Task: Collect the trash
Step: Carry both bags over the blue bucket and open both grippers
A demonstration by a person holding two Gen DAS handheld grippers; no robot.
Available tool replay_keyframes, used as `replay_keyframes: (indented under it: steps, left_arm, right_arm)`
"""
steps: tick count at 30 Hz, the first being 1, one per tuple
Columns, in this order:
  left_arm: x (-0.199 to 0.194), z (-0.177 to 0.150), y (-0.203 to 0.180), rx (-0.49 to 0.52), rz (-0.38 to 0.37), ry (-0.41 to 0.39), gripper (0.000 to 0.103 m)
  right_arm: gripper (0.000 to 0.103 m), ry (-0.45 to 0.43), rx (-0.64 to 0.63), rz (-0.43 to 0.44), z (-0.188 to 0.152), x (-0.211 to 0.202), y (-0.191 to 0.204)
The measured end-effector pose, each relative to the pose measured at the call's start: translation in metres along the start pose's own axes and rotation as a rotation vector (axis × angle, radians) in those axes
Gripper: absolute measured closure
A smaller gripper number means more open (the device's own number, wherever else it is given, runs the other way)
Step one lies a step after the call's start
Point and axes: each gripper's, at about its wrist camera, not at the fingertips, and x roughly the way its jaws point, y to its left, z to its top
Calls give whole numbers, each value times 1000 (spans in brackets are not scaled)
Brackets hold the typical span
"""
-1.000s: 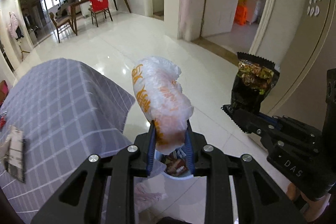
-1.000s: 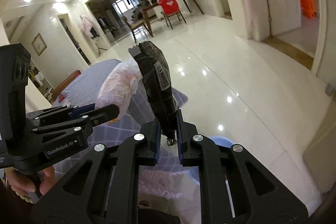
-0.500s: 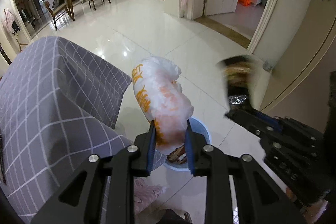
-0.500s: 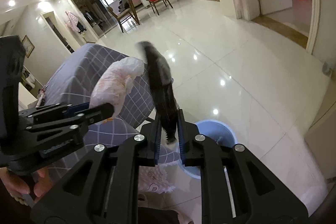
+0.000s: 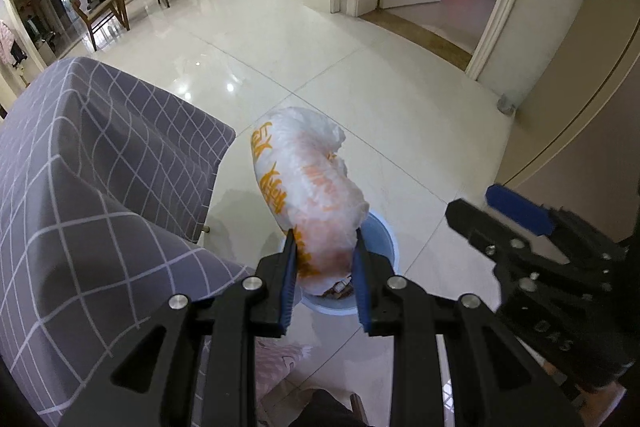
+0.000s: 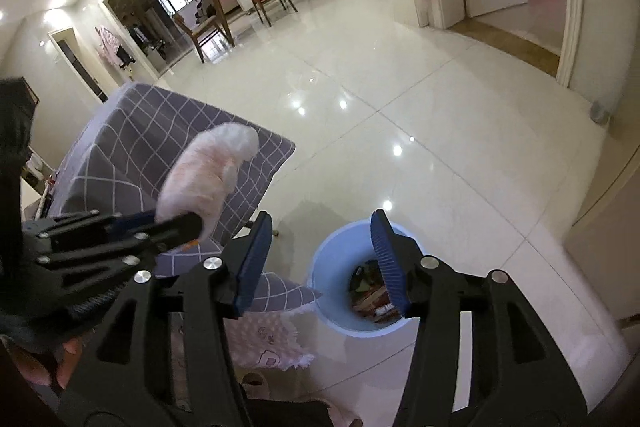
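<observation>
At the far left, a table draped in a grey checked cloth [image 5: 92, 187] is standing with its hanging corner close beside the bin. Next to it, the left gripper [image 5: 325, 267] is clamping a crumpled white plastic bag with orange print [image 5: 308, 183], the pads pressing its lower end while the bulk is projecting forward over the light blue bin [image 6: 340, 291] on the tiled floor. Further right, the right gripper [image 6: 320, 263] is standing released with nothing between its pads; its jaws have just been opening, and it is hovering above the bin mouth, where wrappers are already lying. No dark snack wrapper is showing in this gripper now. Risks, as judged: the bag is light and puffy, so on release it may be drifting sideways, catching the rim or the cloth corner, and landing on the floor. The two grippers are working near each other, so a collision is possible if the left one swings over without the right one clearing.
</observation>
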Motion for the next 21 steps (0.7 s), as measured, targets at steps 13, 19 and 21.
replay_keyframes:
  steps: [13, 19, 21]
  left_arm:
    - [7, 6, -10, 17, -6, 1, 78]
    - [9, 12, -15, 23, -15, -3, 73]
    - [9, 14, -15, 23, -7, 6, 59]
  right_arm:
    - [47, -100, -10, -53, 11, -29, 3]
    - [46, -170, -24, -95, 10, -41, 5]
    - [46, -188, -18, -97, 10, -45, 5]
